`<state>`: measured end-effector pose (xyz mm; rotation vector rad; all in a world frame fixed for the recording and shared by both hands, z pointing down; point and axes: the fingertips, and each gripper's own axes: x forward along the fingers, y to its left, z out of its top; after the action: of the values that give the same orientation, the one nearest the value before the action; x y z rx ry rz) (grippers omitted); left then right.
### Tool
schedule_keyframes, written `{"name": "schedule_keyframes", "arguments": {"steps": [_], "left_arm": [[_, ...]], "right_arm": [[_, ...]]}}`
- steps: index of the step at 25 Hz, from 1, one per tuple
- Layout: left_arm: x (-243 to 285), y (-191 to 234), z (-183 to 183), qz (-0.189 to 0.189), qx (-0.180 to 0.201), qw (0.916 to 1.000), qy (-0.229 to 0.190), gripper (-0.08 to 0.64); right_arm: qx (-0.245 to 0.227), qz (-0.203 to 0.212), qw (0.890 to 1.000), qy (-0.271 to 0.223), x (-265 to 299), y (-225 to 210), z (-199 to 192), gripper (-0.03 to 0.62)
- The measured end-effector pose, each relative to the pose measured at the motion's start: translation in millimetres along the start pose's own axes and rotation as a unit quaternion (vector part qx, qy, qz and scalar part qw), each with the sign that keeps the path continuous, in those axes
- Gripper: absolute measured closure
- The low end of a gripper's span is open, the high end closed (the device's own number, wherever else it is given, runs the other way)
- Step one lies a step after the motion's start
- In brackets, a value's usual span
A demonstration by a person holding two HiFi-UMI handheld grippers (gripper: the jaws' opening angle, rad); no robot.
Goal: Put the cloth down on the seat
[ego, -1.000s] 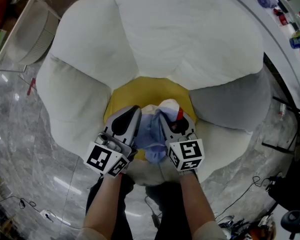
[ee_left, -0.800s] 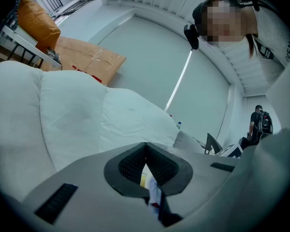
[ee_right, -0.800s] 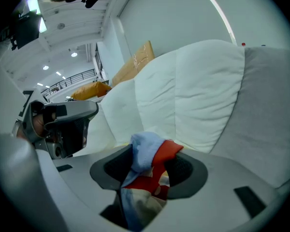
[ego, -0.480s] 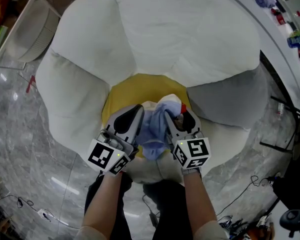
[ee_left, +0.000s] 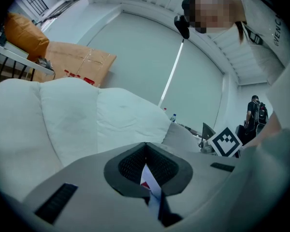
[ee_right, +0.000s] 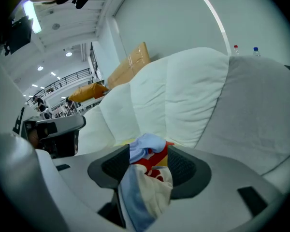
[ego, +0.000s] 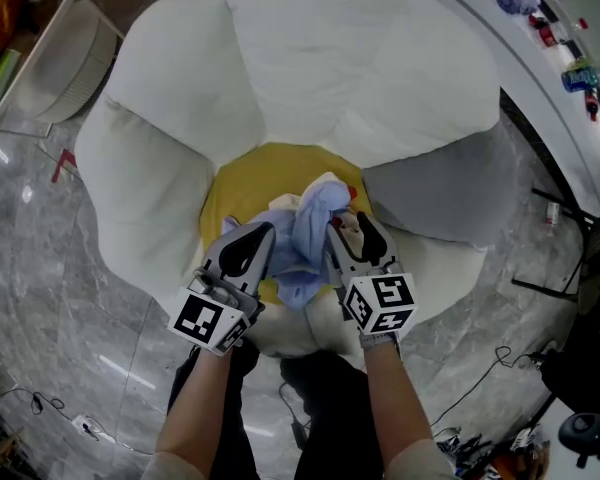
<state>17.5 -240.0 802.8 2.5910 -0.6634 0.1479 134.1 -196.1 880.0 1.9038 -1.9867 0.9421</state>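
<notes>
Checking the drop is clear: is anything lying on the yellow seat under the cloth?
Nothing visible. The cloth is right over the yellow seat, whose bare part holds nothing; the cloth itself hides the rest.

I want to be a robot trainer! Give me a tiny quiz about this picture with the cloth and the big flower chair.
1. True or false: the cloth lies spread flat on the yellow seat with nothing holding it.
2. What are the fingers of the left gripper doing? A) standing wide apart with nothing between them B) pinching a thin bit of the cloth C) gripping a bottle
3. Fill in: the big puffy cushions around the seat are mostly ___.

Key: 1 false, 2 B, 3 white.
</notes>
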Motion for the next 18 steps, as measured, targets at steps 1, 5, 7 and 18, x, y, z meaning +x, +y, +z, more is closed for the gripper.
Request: {"name": "schedule_keyframes", "arguments": {"steps": [1, 5, 7, 18], "left_arm": [[-6, 0, -1, 0.006, -0.003, 1.0, 0.005, 0.547], [-23, -1, 6, 0.03, -0.019, 0.9993, 0.015, 0.546], [-26, -5, 15, 0.029, -0.015, 0.9993, 0.02, 0.547], [-38, -44, 82, 0.013, -0.009, 0.9997, 0.02, 0.547]], "right_arm": [[0.005, 0.001, 1.0, 0.003, -3, 1, -1, 0.356], [0.015, 0.006, 1.0, 0.008, -18, 8, 6, 0.357], [0.004, 0.014, 1.0, 0.006, -25, 17, 14, 0.357], [-0.055, 0.032, 0.998, -0.004, -74, 57, 78, 0.549]]}}
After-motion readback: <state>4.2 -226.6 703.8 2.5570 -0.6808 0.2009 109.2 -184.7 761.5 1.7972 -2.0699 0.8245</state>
